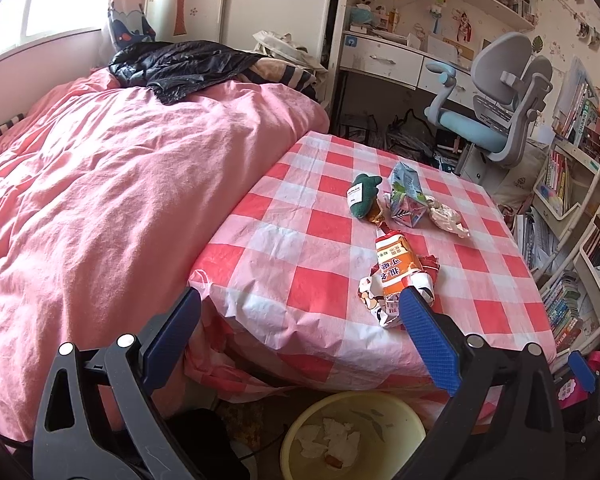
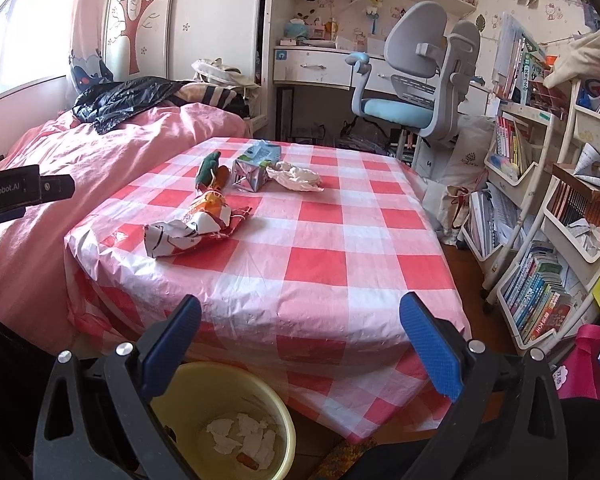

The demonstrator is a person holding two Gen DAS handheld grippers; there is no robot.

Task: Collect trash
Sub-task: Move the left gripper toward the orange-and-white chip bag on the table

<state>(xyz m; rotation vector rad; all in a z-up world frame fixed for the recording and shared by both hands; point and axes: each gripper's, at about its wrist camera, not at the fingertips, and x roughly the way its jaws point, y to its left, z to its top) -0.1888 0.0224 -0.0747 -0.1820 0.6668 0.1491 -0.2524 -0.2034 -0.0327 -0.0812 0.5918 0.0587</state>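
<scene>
- Left wrist view shows the left gripper with its two blue fingers spread wide apart and nothing between them; it hangs at the near edge of a table covered with a red and white checked cloth.
- Its right finger tip lies over the near end of an orange snack wrapper; I cannot tell if it touches it.
- Under this wrapper lies a crumpled white and red wrapper, near the front left part of the table.
- Farther on the table there is a group of trash: a dark green pouch on the left, a crushed blue and white carton in the middle, and a crumpled pale wrapper on the right, all close beside each other.
- On the floor below the near table edge stands a yellow bin with some white paper pieces inside.
- Left of the table is a bed with a pink quilt, and a black plastic bag lies at its far end.
- Right wrist view shows the right gripper, also wide open and empty, near the front edge of the table and above the bin.
- At the far side a grey and blue chair stands before a white desk, and a bookshelf fills the right side.
</scene>
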